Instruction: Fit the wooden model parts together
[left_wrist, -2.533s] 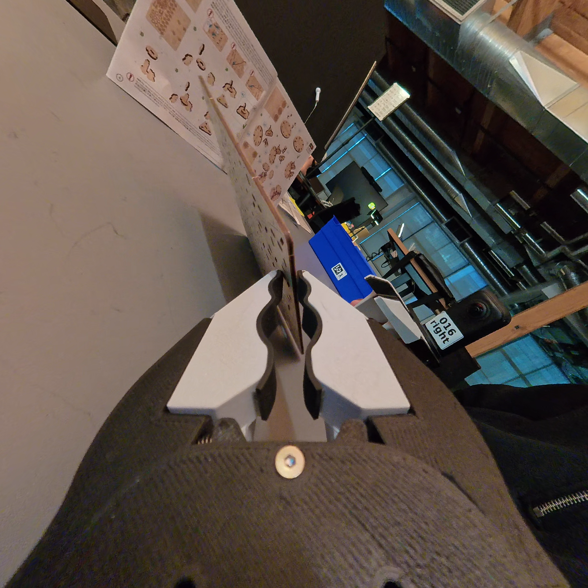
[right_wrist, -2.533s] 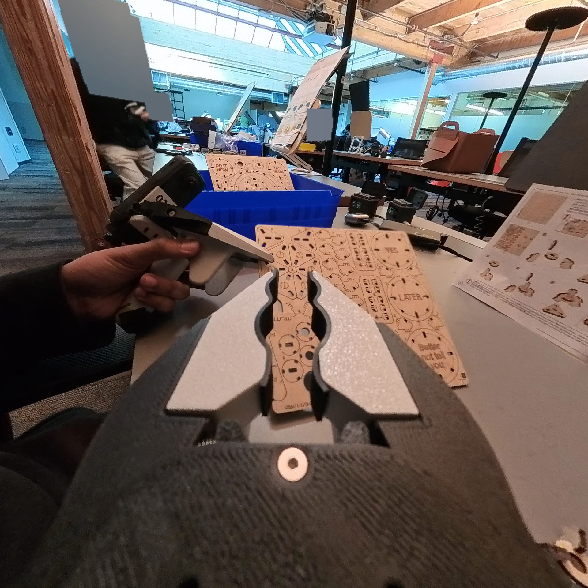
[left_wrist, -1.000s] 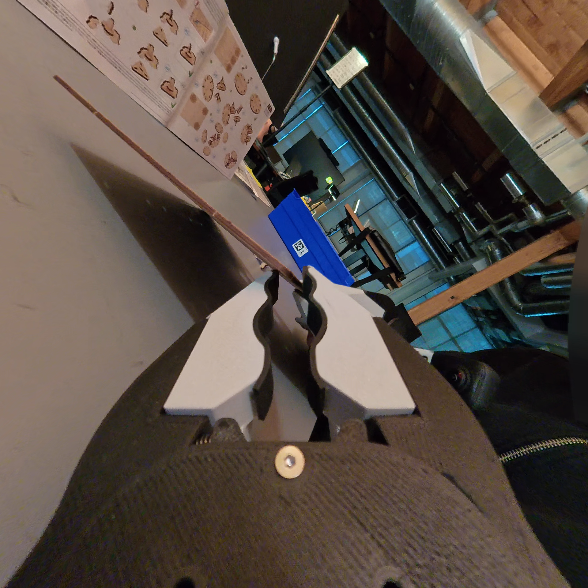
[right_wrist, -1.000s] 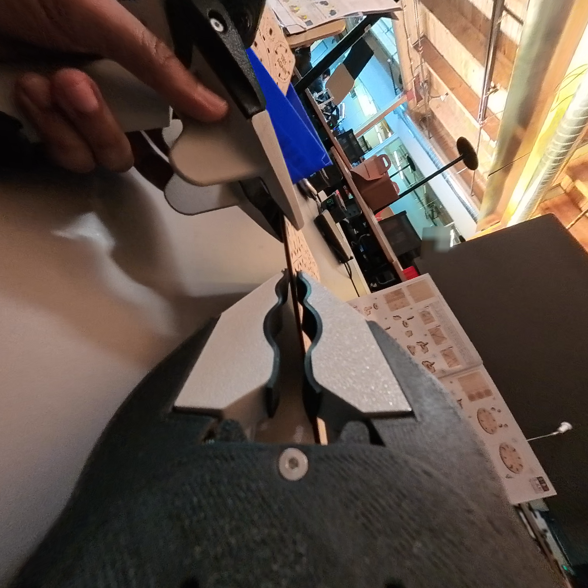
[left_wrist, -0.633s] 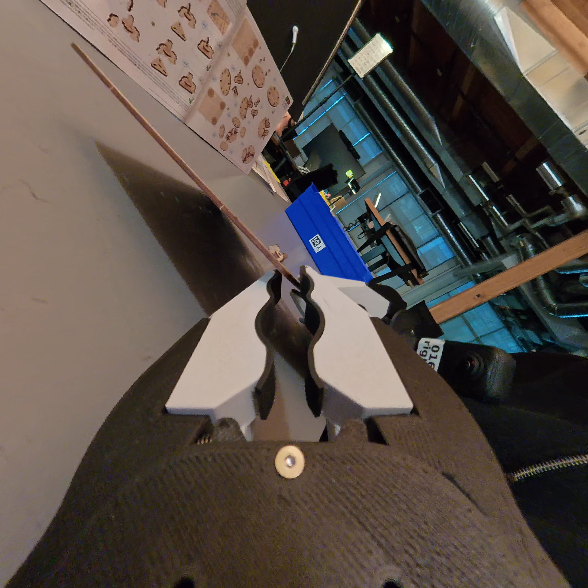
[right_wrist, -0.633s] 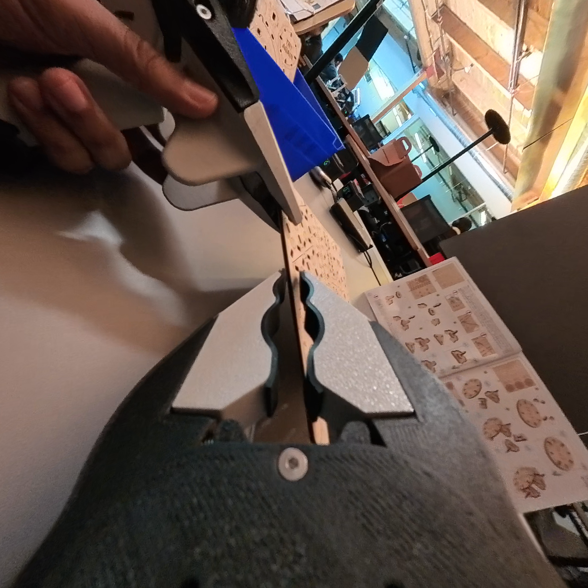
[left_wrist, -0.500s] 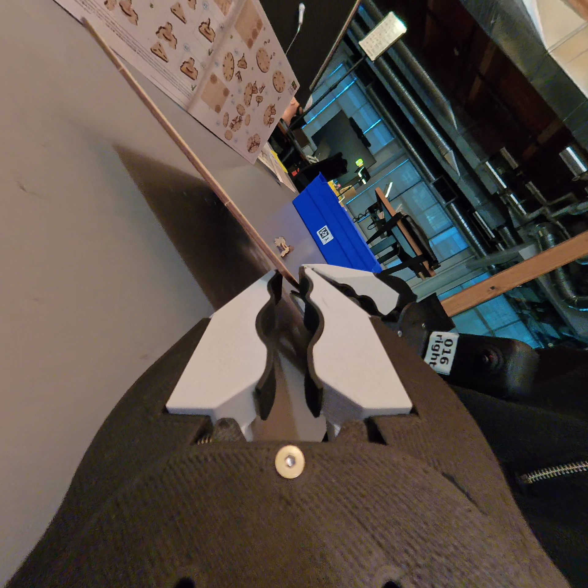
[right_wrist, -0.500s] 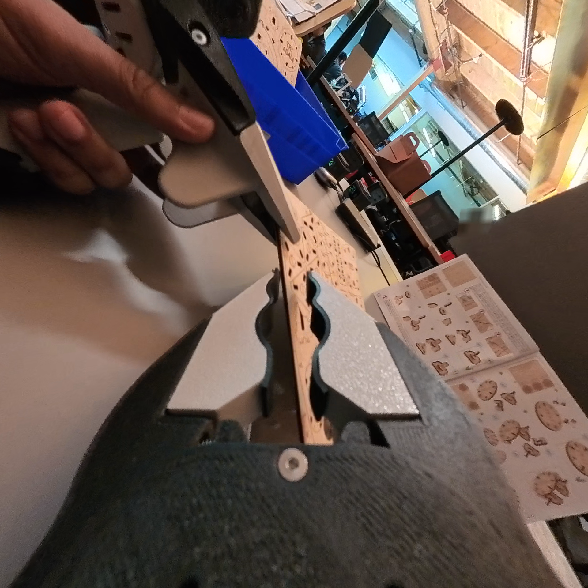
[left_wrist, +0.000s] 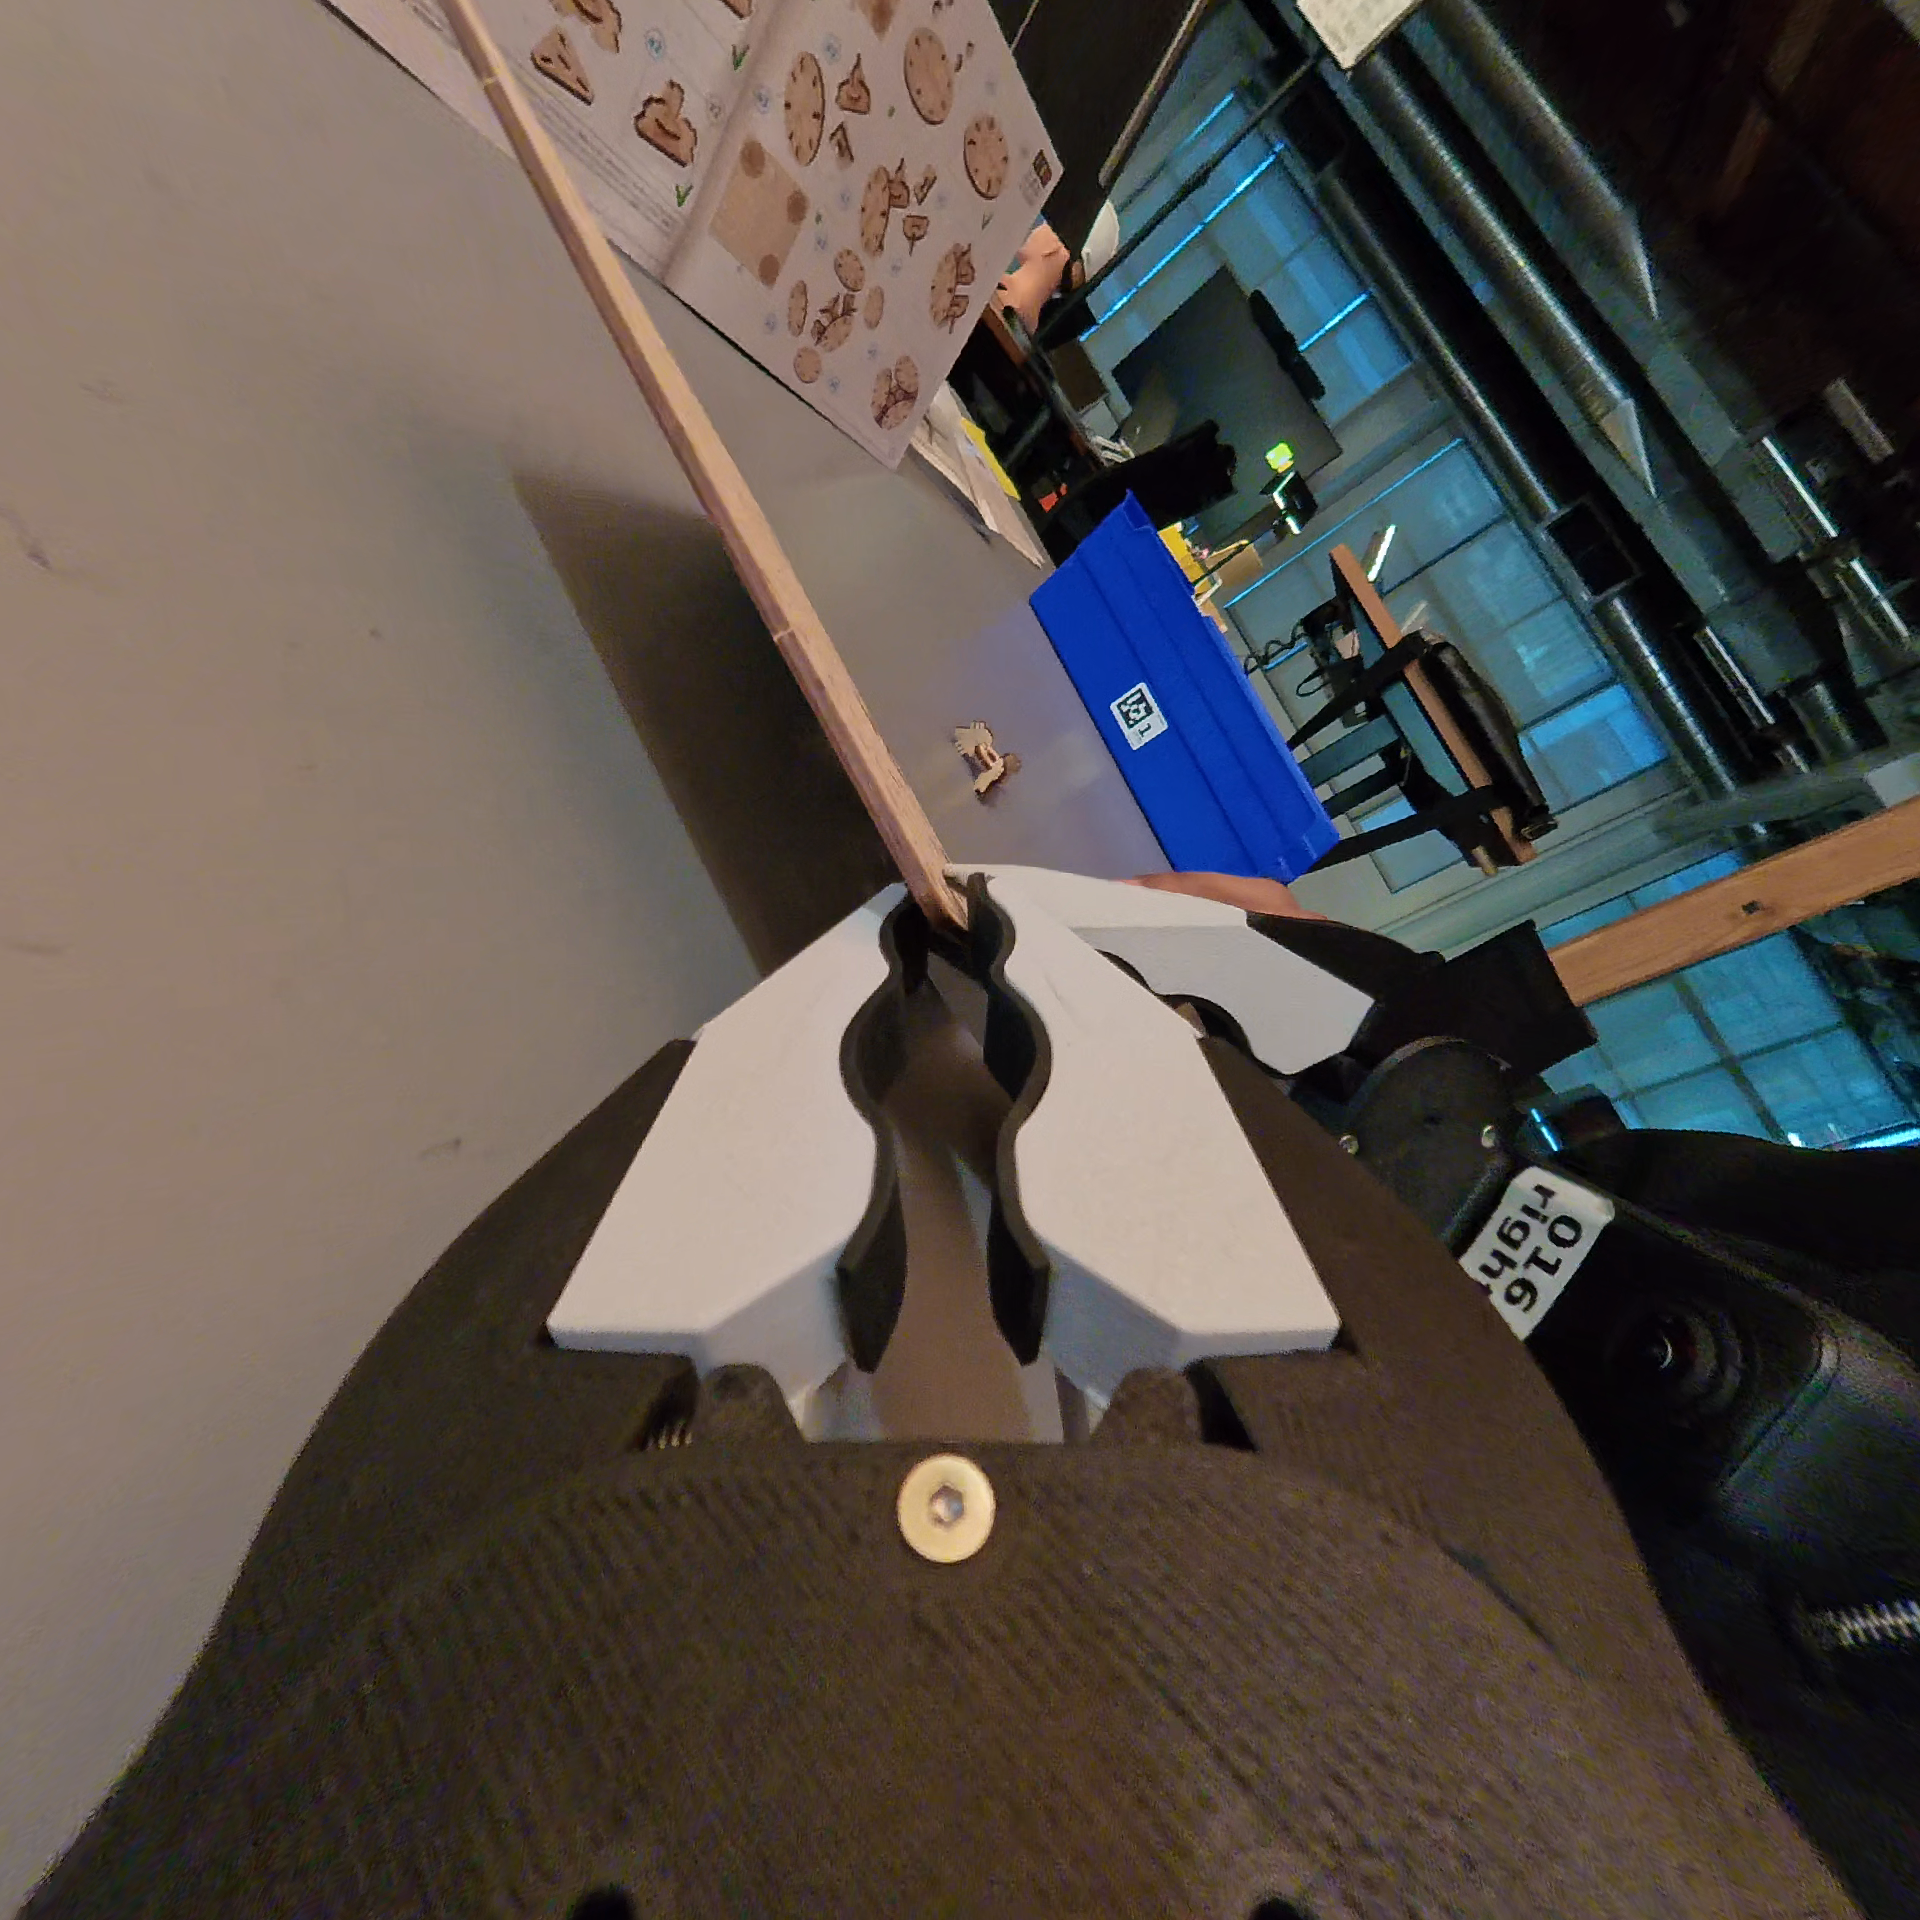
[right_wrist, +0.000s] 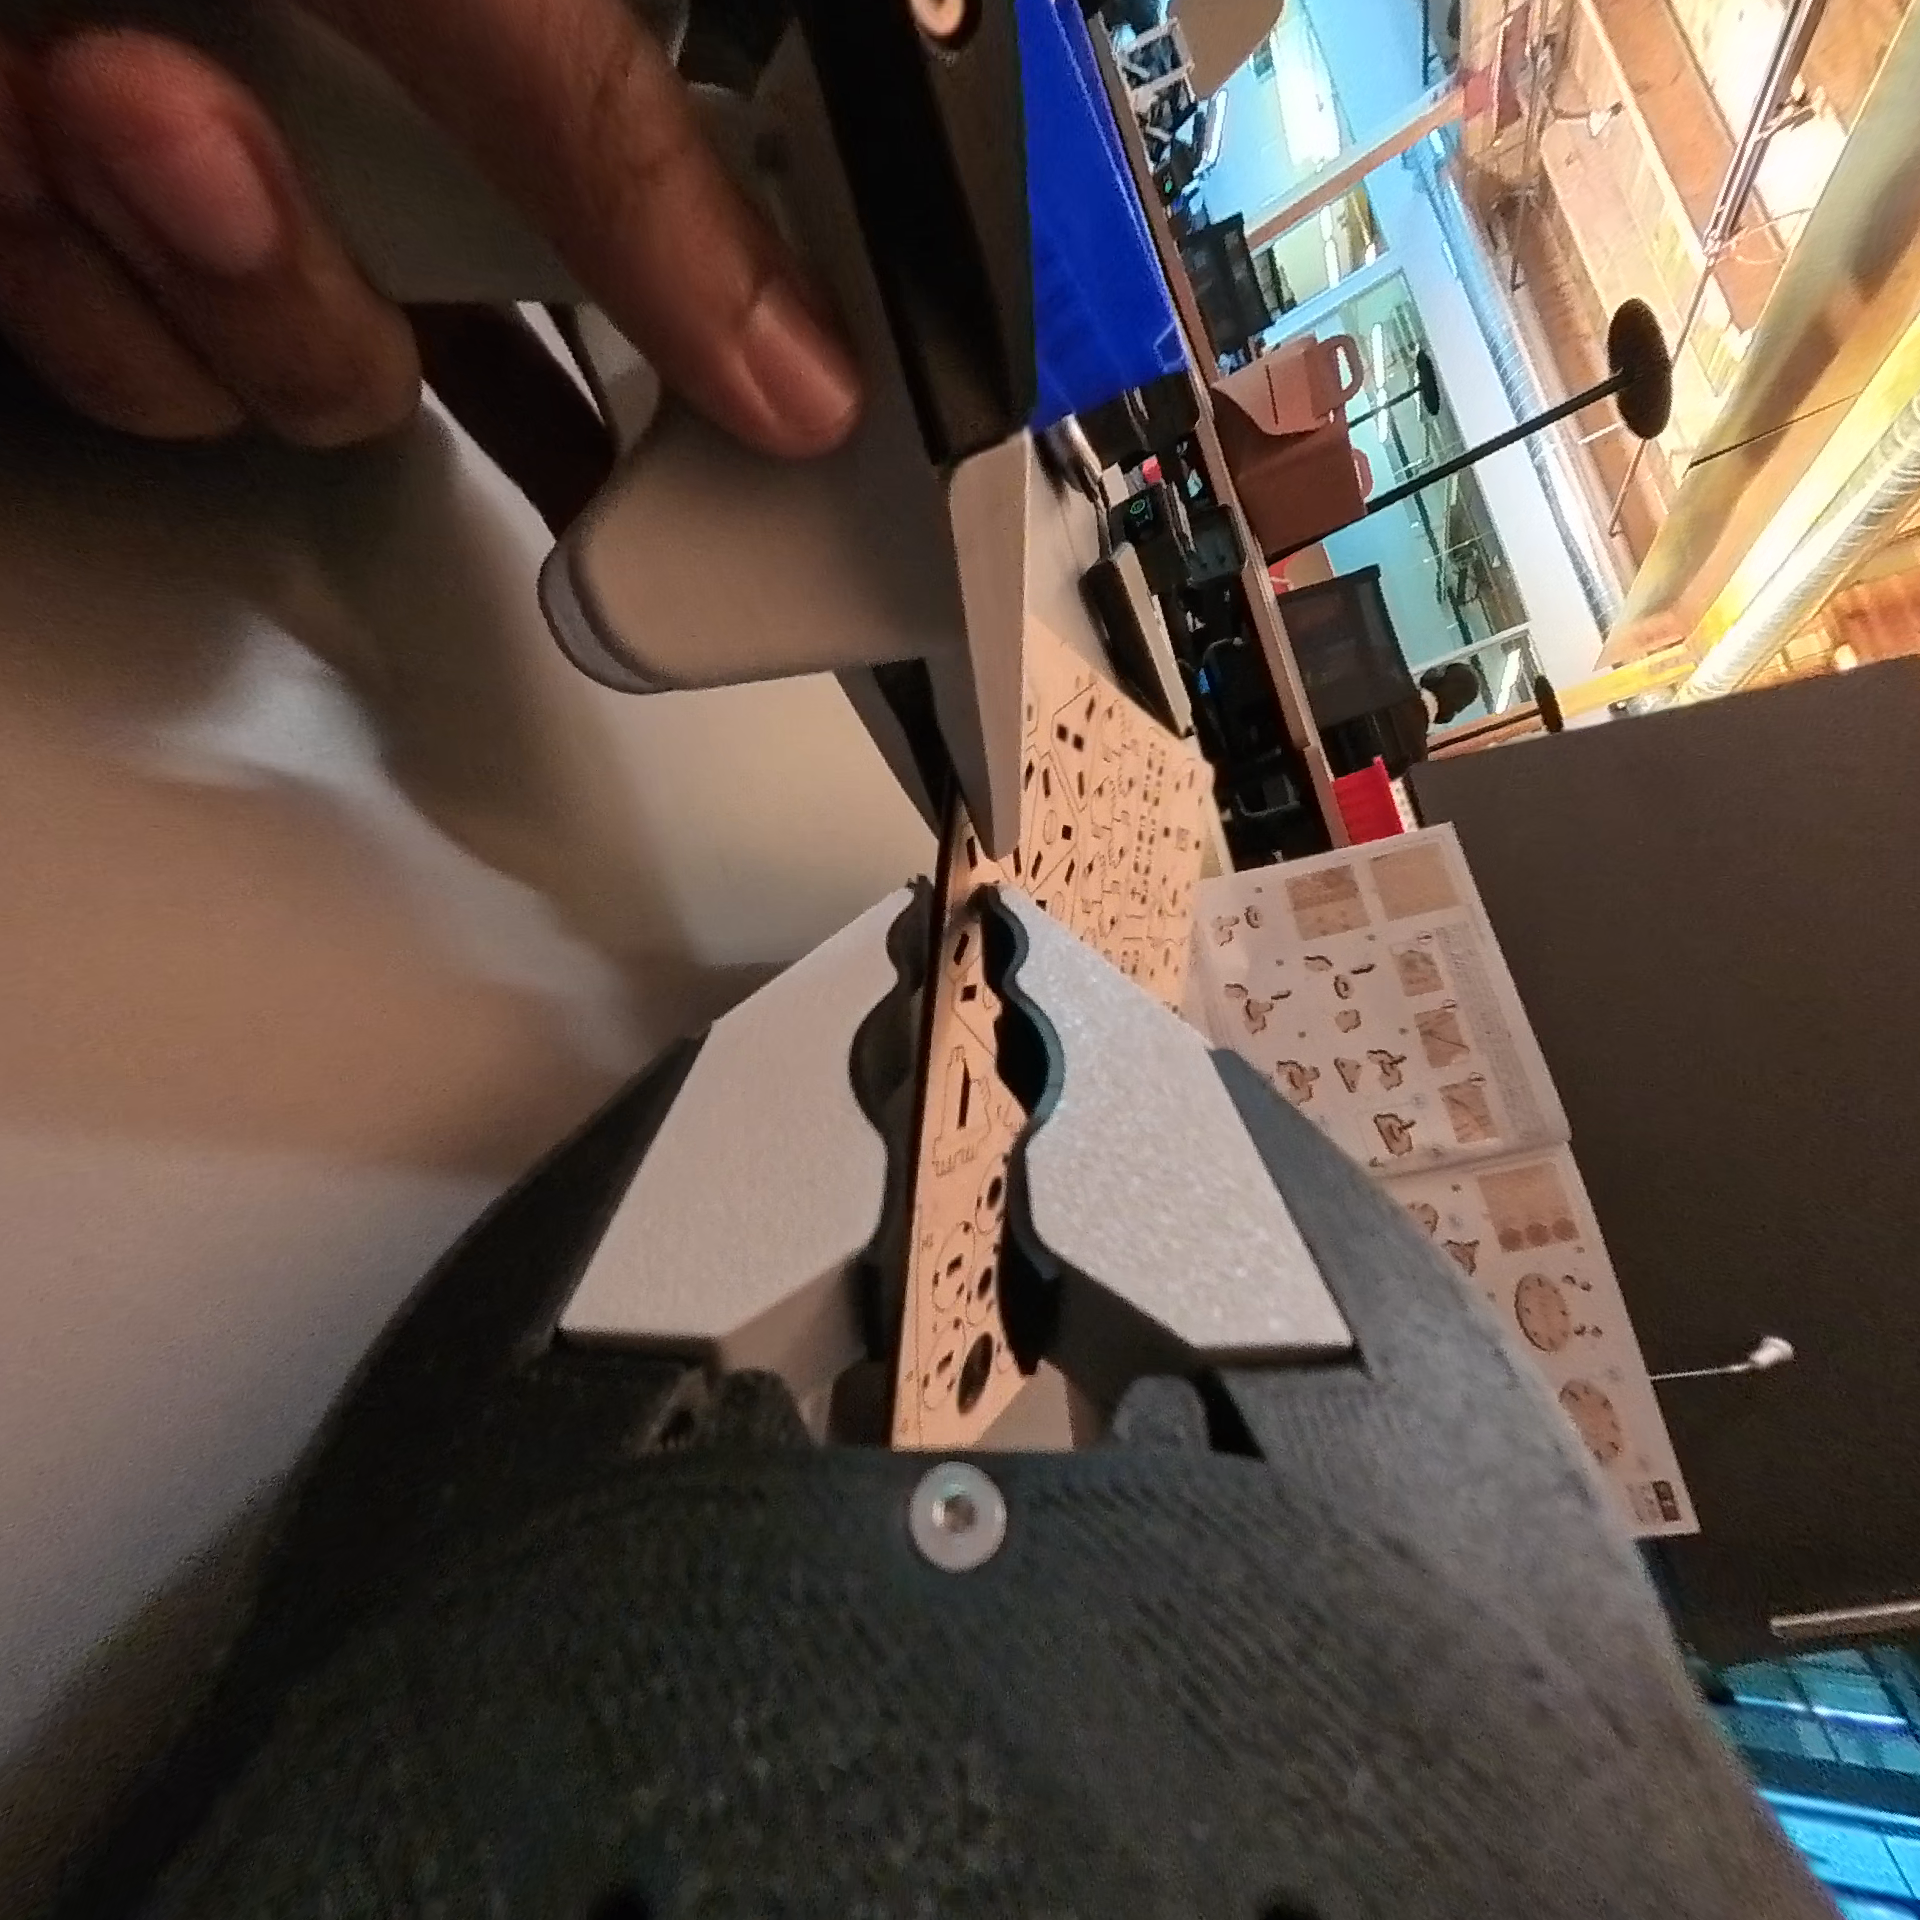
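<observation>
Left wrist view: the left tool (left_wrist: 948, 906) has its fingertips nipped on the near corner of a thin wooden sheet (left_wrist: 717, 488), seen edge-on and running up and away to the upper left, lifted off the grey worktop (left_wrist: 260, 727) with its shadow underneath. A printed instruction sheet (left_wrist: 831, 187) lies flat further along the worktop. Two small wooden cut-out pieces (left_wrist: 985, 756) sit loose near a blue bin (left_wrist: 1174, 707). The other tool's grey finger shows just right of the tips, right alongside the sheet.

Right wrist view: the right tool (right_wrist: 948, 906) straddles the same wooden sheet (right_wrist: 1101, 800), laser-cut patterns showing on its face. The sheet lies against the left pad; a thin gap shows on the right side, so whether it is truly pinched I cannot tell. Just above, the left tool (right_wrist: 961, 800), gripped by a hand (right_wrist: 395, 208), bites the sheet's edge. The instruction sheet (right_wrist: 1382, 1018) lies to the right.
</observation>
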